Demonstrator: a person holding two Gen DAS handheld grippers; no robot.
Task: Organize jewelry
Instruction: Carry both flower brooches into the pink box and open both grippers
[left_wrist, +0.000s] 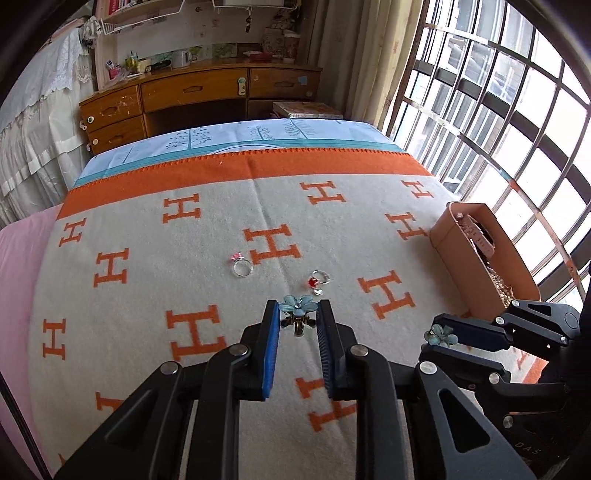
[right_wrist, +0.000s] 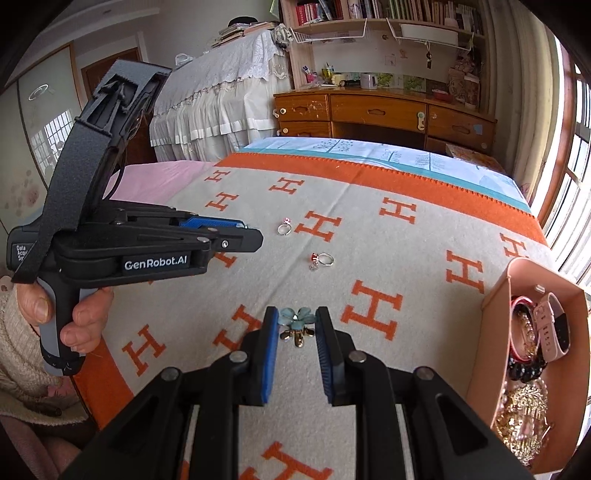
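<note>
Blue flower clips gripped: left tool (left_wrist: 298, 308), right tool (right_wrist: 296, 317) level.

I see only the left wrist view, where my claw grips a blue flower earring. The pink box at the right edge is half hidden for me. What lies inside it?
Observer: In the right wrist view the box shows its inside: a pink watch lies on top of gold chains.
Operator: Is there anything else in it?
Observer: Yes, a black bead bracelet lies between the watch and the chains.
Operator: On the other claw I see only blue petals. Is there more?
Observer: Yes. Under the blue flower earring in the right claw hang small gold drops.
</note>
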